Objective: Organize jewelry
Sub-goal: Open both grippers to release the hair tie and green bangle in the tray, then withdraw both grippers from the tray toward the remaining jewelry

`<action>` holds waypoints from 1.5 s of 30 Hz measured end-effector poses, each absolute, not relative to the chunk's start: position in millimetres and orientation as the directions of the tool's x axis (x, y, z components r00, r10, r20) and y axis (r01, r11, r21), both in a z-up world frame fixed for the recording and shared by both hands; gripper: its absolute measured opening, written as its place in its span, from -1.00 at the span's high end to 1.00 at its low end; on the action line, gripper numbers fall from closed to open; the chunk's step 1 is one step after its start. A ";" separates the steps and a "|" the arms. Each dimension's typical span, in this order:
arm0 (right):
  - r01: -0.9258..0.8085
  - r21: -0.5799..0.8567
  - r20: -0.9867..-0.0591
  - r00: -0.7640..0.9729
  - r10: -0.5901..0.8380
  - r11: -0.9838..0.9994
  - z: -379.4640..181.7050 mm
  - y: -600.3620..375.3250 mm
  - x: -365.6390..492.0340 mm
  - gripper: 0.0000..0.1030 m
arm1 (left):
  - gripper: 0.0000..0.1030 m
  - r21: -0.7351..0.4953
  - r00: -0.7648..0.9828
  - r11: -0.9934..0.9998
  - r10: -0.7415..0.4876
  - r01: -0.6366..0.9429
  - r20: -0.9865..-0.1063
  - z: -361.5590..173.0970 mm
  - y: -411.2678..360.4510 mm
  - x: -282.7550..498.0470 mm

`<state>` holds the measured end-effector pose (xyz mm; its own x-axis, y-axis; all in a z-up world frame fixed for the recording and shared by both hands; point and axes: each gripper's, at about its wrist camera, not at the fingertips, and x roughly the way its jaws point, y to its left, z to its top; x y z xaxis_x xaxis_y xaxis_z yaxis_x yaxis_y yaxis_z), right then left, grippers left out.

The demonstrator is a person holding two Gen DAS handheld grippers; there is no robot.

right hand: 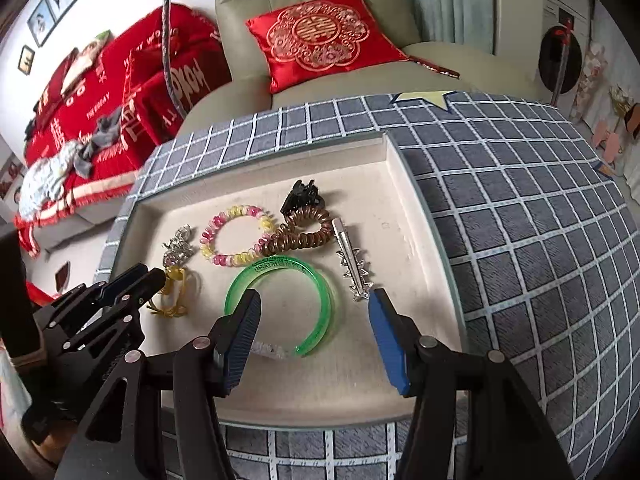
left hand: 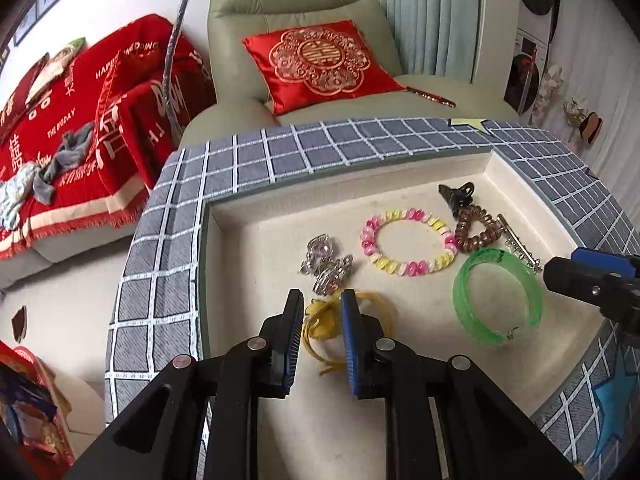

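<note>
- Checked grey cloth covers the surface, and your shallow cream tray sits at the centre of both views.
- Already laid in the tray: crystal clips, pink-and-yellow bead bracelet, brown coil hair tie, black claw clip, silver spiked hair clip and green bangle.
- Your right gripper is wide open and empty, straddling the bangle's lower part without touching.
- Your left gripper is narrowed around the yellow hair tie; whether it pinches, you cannot tell.
- Sorting looks nearly done, with only the yellow tie left to settle.
</note>
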<state>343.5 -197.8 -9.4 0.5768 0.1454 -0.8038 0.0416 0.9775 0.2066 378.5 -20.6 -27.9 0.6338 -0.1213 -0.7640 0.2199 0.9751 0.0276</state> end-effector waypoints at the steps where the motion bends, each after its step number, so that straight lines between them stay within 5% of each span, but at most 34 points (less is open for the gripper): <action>1: 0.045 0.208 -0.802 0.579 0.144 0.977 -8.4 -198.8 341.7 -0.17 | 0.34 0.029 0.636 0.975 -0.121 0.220 -0.762 -27.0 -20.9 377.7; 8: 0.059 0.217 -0.796 0.589 0.141 0.974 -3.2 -206.3 332.3 -0.17 | 0.27 0.013 0.643 0.980 -0.120 0.198 -0.756 -24.6 -18.2 377.7; 10: 0.064 0.218 -0.795 0.591 0.139 0.974 -2.6 -207.6 331.1 -0.17 | -1.00 0.014 0.647 0.983 -0.109 0.181 -0.754 -22.2 -15.5 377.4; 17: 0.072 0.221 -0.783 0.607 0.133 0.973 2.7 -207.8 326.8 -0.21 | -1.00 -0.003 0.692 0.987 -0.114 0.160 -0.713 -4.8 -4.2 368.7; 21: 0.058 0.250 -0.754 0.638 0.157 0.966 9.5 -206.1 320.9 -0.62 | -1.00 -0.008 0.691 0.986 -0.121 0.164 -0.712 -1.9 -3.0 363.0; 39: 0.024 0.279 -0.682 0.709 0.181 0.960 30.9 -206.0 270.1 -0.69 | -1.00 0.007 0.691 0.982 -0.128 0.190 -0.711 13.6 -2.1 309.1; 45: 0.026 0.295 -0.730 0.652 0.207 0.955 32.6 -205.2 251.4 -0.69 | -1.00 -0.054 0.677 0.982 -0.166 0.183 -0.717 17.5 4.5 281.1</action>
<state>251.4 -205.2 32.6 0.6518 0.2071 -0.7296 0.0264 0.9552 0.2948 281.1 4.5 17.5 0.6773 -0.1658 -0.7168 0.1833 0.9816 -0.0538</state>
